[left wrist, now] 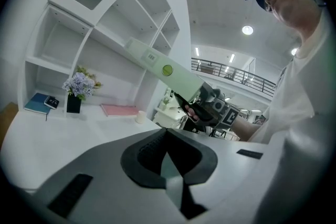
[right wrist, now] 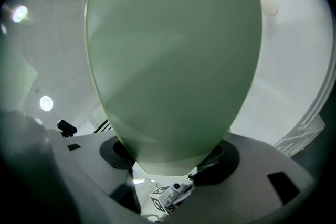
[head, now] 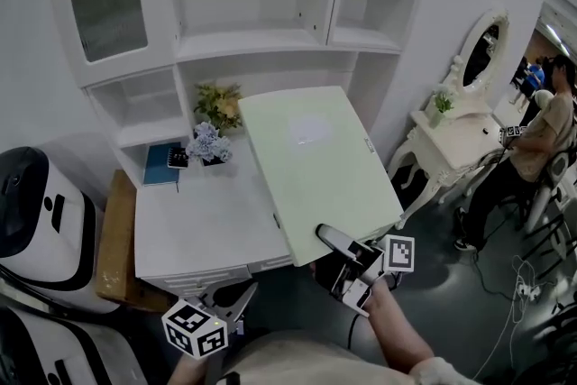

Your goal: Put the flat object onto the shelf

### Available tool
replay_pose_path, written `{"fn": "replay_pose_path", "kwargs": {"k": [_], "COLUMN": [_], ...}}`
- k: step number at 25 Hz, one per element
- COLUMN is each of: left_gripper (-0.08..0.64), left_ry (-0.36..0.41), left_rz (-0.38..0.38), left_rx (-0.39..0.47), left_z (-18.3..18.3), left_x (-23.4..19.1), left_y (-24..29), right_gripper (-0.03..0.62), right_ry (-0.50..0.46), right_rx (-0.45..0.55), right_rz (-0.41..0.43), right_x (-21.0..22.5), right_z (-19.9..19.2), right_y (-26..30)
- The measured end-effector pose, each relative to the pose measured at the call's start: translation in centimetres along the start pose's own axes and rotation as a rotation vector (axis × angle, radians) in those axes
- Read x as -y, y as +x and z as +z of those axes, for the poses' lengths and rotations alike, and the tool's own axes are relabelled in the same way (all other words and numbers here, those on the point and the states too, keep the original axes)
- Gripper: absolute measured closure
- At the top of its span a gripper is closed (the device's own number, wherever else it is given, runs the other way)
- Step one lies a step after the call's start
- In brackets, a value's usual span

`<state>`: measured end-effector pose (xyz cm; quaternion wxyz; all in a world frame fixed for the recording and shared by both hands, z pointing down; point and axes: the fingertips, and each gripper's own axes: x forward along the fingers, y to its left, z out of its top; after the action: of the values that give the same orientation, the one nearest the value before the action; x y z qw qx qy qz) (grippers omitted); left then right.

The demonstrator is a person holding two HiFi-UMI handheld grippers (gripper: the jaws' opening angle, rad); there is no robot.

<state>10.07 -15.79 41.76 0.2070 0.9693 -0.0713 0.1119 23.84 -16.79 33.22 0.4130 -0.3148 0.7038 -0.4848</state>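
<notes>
At near left the left gripper [head: 242,293] hangs with jaws closed on nothing, and to its right the pale green flat board [head: 311,171] slants above the white desk [head: 198,225] before the shelf [head: 252,45], its near edge clamped by the right gripper [head: 332,239].
</notes>
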Motion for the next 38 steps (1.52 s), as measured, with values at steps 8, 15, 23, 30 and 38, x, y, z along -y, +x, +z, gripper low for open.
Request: {"fn": "replay_pose_path", "kwargs": {"k": [8,15,23,30,38], "left_gripper": [0.546,0.546,0.546,0.546,0.546], "left_ry": [-0.012,-0.018,-0.027,-0.032,-0.041], "left_rz": [0.027,0.046,0.058,0.058,0.057], "left_rx": [0.027,0.041,0.045,0.052,0.051], "left_z": [0.1,-0.2,-0.6,-0.7,-0.6], "left_x": [-0.7,-0.9,-1.2,-1.4,-2.1], "left_y": [-0.9,-1.8,-2.8,-3.1,-3.2], "right_gripper": [0.298,0.298,0.298,0.296,0.296], "right_ry": [-0.026,-0.046,-0.083,-0.087,-0.096], "right_rx": [-0.002,-0.021,-0.027,-0.002,0.006], "right_rz": [0.042,0.063,0.079,0.066,0.057], "right_x": [-1.9,-3.2,-4.5,-4.8,-5.2], "right_z": [0.9,1.8,2.9,3.8,5.7], "right_y": [1.8,3.8,5.9,7.6,9.9]}}
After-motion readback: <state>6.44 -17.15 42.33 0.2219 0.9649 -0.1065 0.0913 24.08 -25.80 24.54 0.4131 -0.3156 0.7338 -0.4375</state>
